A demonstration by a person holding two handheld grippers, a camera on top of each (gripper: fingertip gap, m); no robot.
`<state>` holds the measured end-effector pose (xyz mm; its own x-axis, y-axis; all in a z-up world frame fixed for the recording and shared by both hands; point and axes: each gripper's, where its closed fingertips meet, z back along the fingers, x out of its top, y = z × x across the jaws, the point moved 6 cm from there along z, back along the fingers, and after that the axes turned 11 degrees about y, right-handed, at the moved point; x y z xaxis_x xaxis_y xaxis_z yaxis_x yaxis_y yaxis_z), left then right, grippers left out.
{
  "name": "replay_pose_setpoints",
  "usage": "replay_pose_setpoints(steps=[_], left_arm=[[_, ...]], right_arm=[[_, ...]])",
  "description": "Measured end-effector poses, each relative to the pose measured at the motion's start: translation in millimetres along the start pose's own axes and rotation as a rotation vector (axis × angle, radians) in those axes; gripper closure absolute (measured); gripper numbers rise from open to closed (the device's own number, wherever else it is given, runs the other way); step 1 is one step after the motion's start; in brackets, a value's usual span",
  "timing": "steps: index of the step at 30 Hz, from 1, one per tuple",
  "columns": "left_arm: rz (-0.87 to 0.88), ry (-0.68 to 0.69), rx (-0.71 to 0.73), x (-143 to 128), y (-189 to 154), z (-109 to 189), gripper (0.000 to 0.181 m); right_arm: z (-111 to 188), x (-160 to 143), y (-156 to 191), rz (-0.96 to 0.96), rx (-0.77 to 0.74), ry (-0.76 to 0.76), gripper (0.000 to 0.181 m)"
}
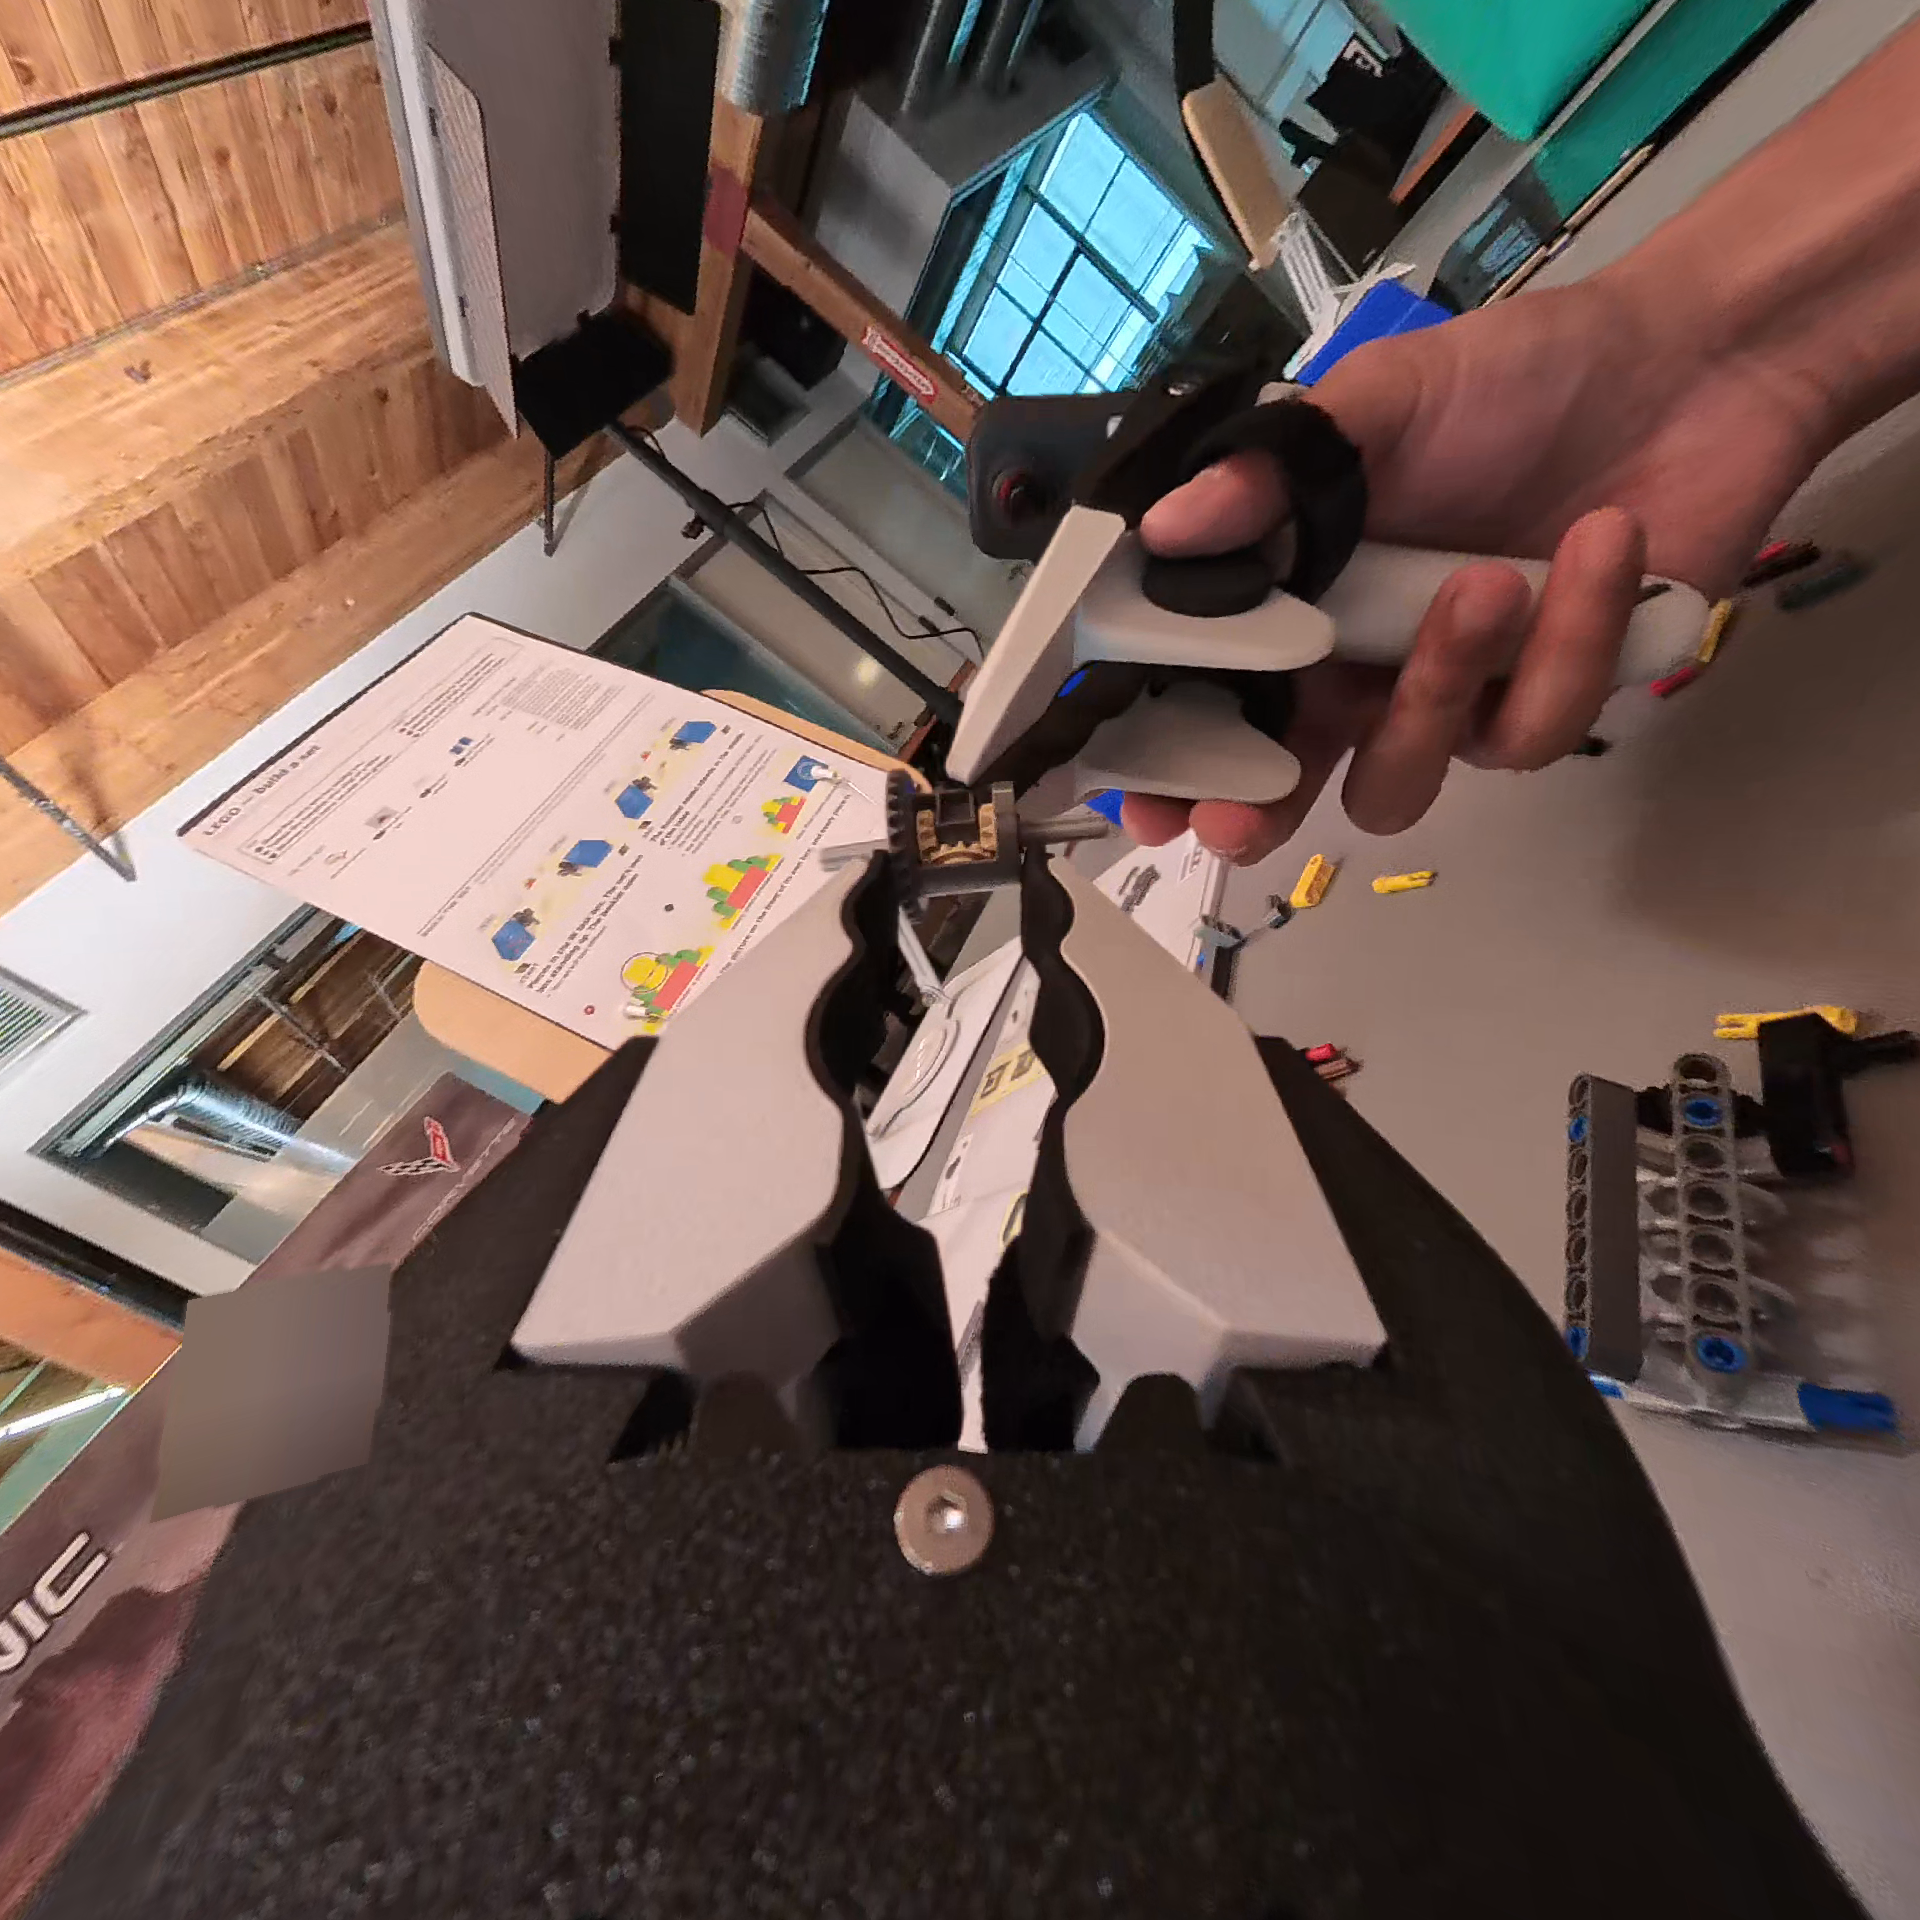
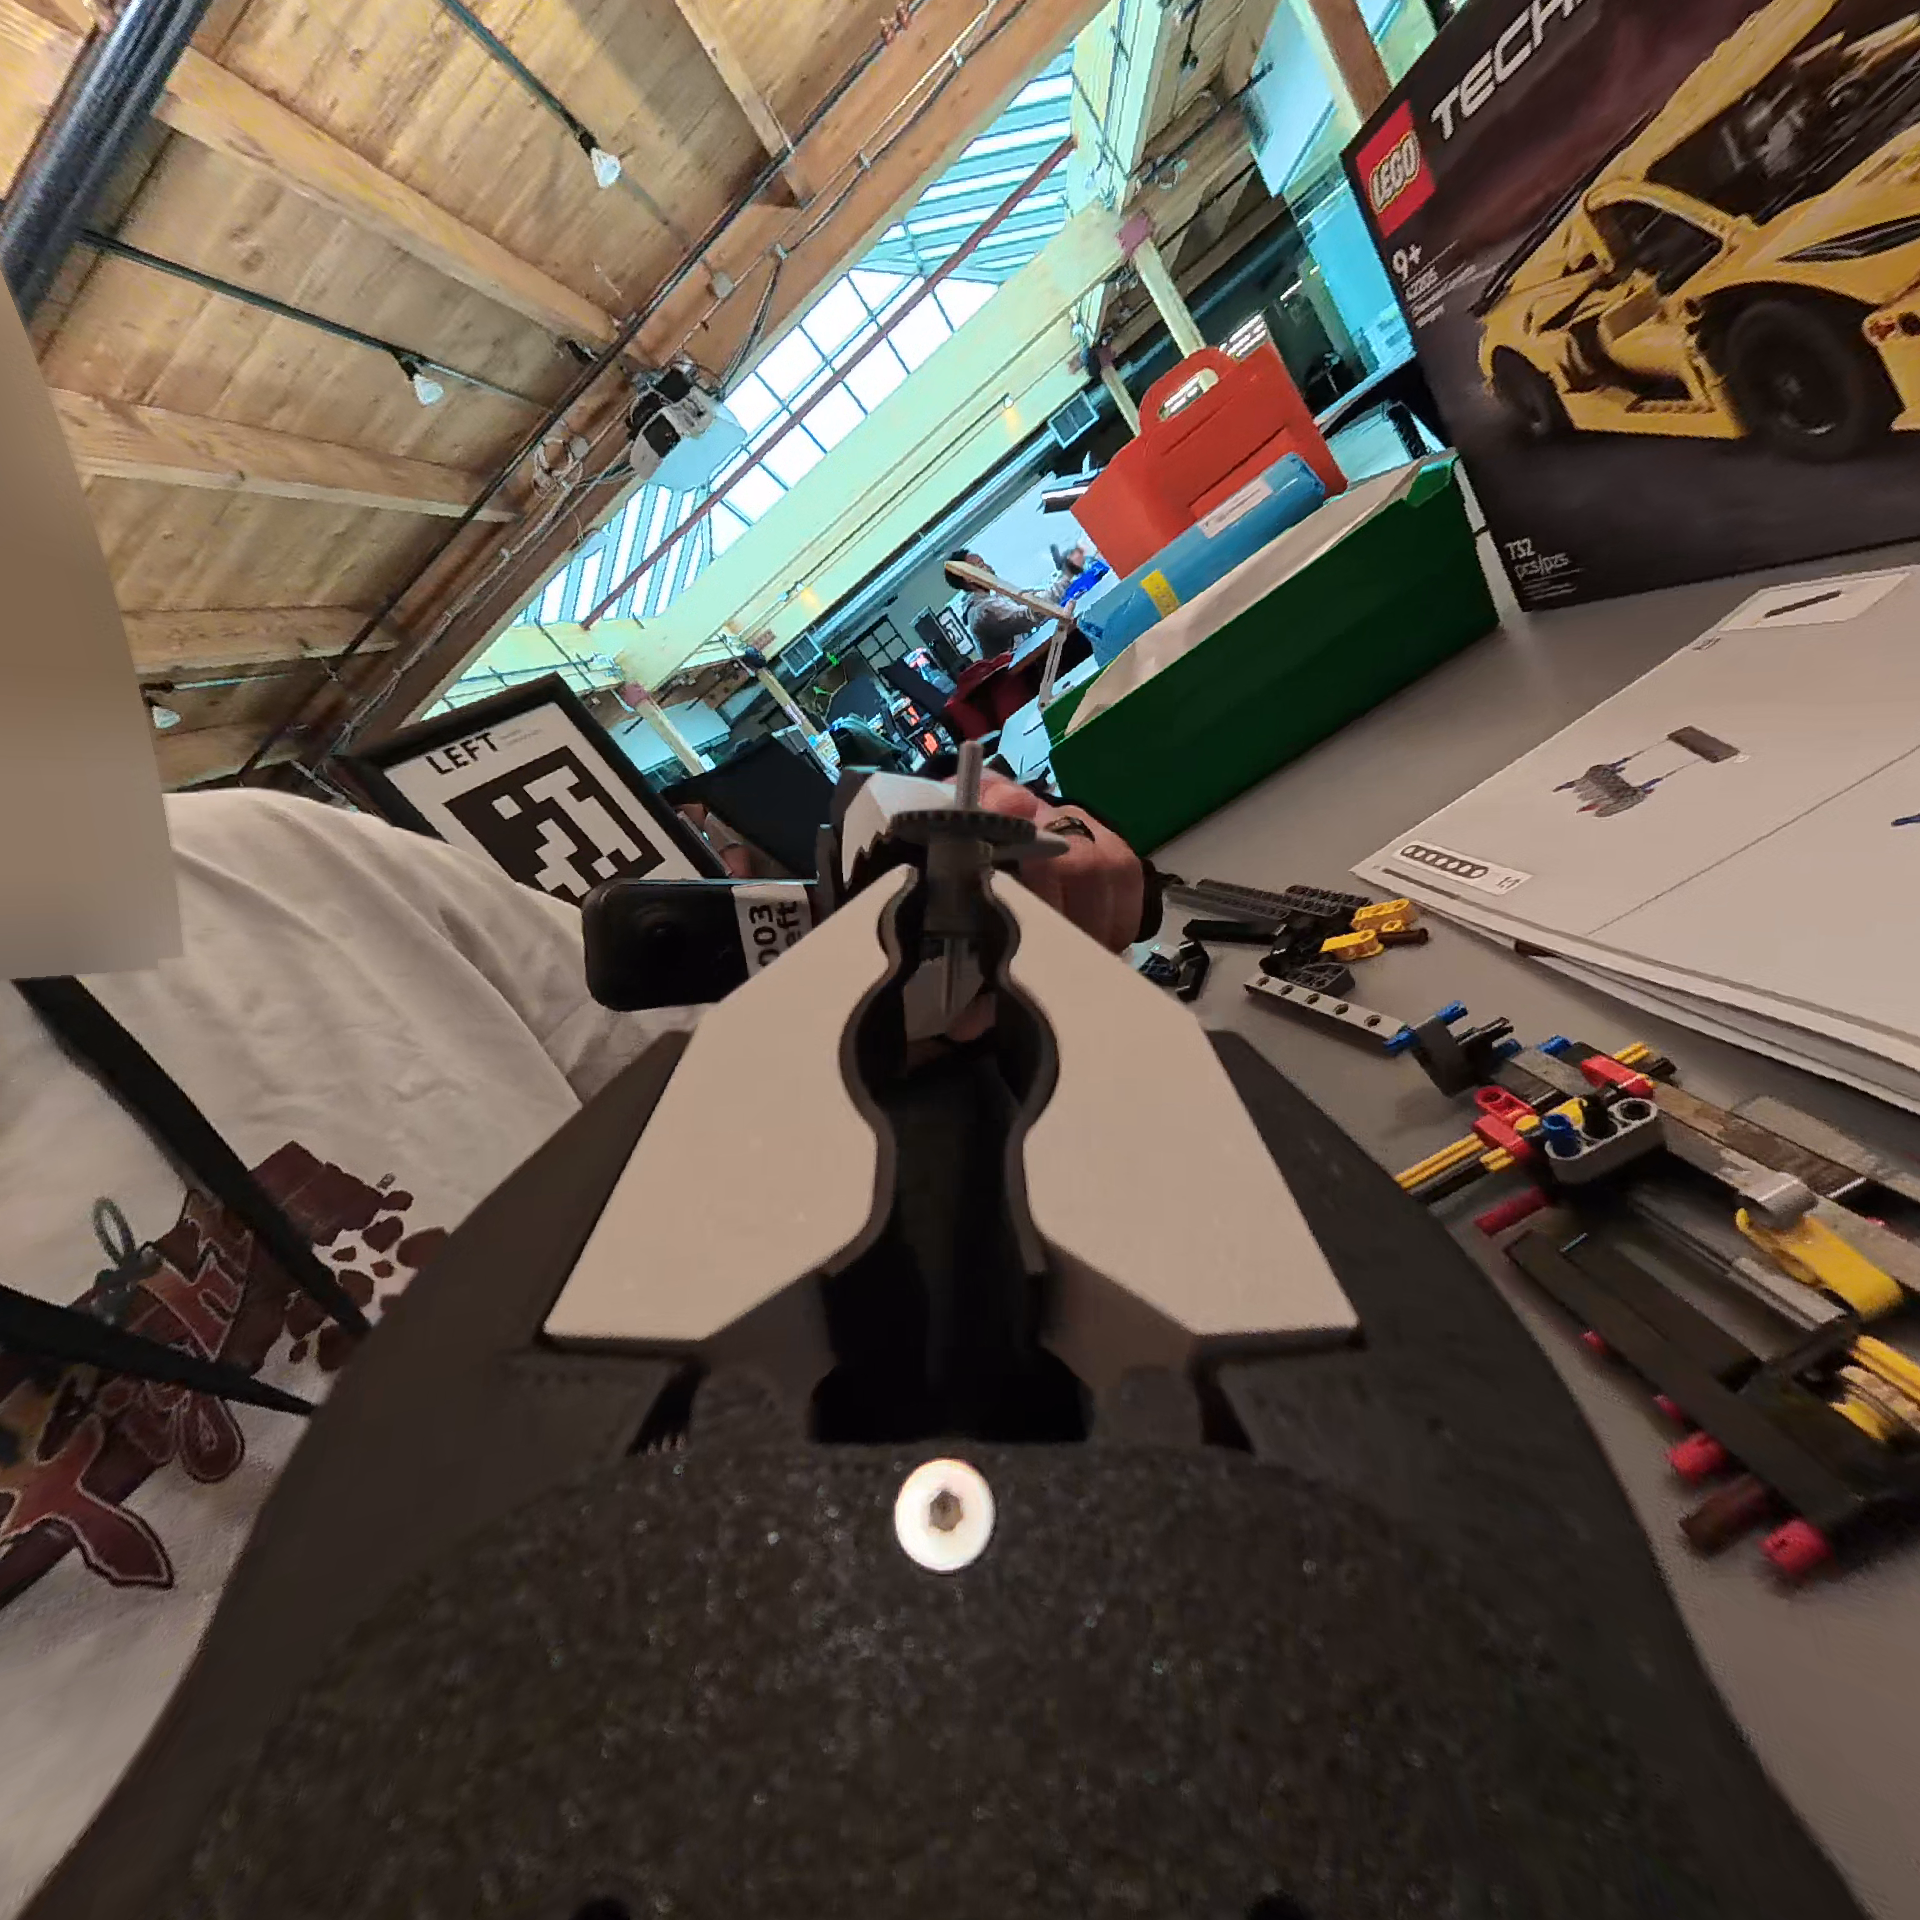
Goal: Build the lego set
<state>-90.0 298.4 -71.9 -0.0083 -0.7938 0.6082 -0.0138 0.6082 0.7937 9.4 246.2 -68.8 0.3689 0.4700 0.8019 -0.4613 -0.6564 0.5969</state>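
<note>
A small gear assembly (image 1: 951, 842) is clamped by both the left gripper (image 1: 956, 873) and right gripper (image 2: 951, 883); a partial frame (image 1: 1704, 1247) lies at four o'clock, and many loose pieces (image 2: 1558, 1132) remain unbuilt on the desk (image 1: 1558, 935).

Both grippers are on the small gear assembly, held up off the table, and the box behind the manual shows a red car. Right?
Not quite: the car on the box is yellow, not red, as the right wrist view shows. The rest holds. The left gripper and the right gripper both close on the gear assembly, held above the table.
</note>
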Motion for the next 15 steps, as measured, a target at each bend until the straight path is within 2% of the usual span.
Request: replay_pose_setpoints(steps=[8,12,15], left_arm=[[-0.009,0.021,-0.090,-4,-6,0,0.159],[0.023,0.097,-0.109,-10,-8,-6,0.159],[0.095,0.182,-0.160,-20,-9,-11,0.160]], right_arm=[[-3,-7,-5,-0.030,-0.014,0.059,0.173],[-1,-7,-14,-0.073,-0.058,0.063,0.173],[2,-7,-23,-0.049,-0.172,0.060,0.174]])
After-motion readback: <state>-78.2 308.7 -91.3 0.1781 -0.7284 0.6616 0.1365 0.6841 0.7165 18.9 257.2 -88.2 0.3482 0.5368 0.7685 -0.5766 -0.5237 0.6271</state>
